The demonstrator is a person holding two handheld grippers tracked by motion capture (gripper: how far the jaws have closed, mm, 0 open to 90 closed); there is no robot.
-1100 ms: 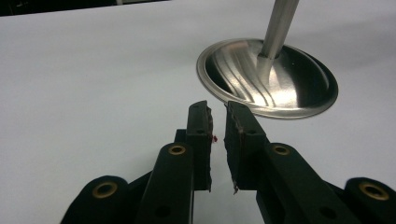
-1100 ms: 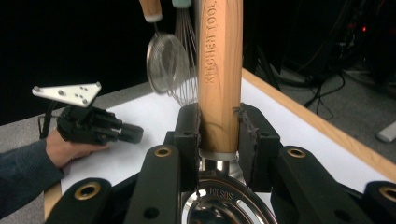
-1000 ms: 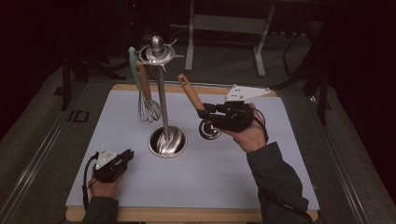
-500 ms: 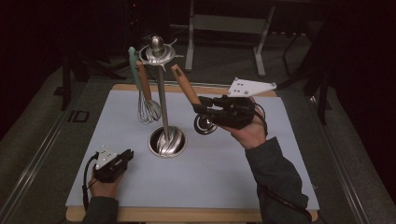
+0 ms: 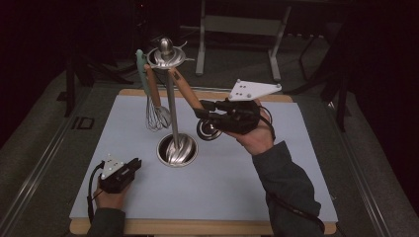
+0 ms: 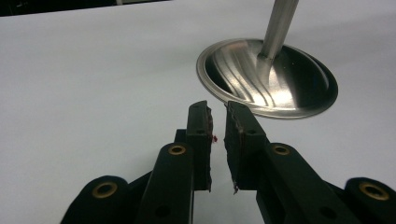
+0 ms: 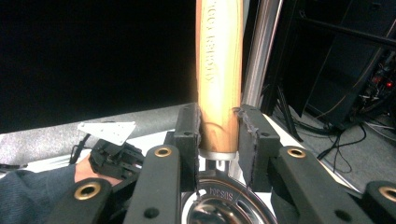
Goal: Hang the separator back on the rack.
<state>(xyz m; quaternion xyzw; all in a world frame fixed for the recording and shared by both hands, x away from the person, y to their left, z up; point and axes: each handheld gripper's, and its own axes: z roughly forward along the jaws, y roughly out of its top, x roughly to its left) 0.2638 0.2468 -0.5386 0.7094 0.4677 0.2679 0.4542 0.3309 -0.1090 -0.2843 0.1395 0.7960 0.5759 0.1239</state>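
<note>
The right gripper point(image 5: 205, 114) clamps the wooden handle of a ladle point(image 7: 218, 79), whose top leans near the stand point(image 5: 170, 101) ahead; the left gripper point(image 6: 218, 122) rests empty, jaws narrowly apart, the stand's base just beyond.

Two black handheld tools, dark sleeves

Left tool point(image 5: 132, 164): black body, small grey three-cornered plate on top with dark dots, black cable looping back past the wrist. Right tool point(image 5: 201, 109): same black body, bigger grey three-cornered plate with several small holes, black cable running down along the forearm. Jaws are black moulded links with brass-coloured rivets at the pivots; the pads point(image 6: 201, 135) are flat, black, frayed at the edges, with a red fleck between the left pair. Both sleeves point(image 5: 289, 192) are dark blue-grey knit, reaching to the wrist.
</note>
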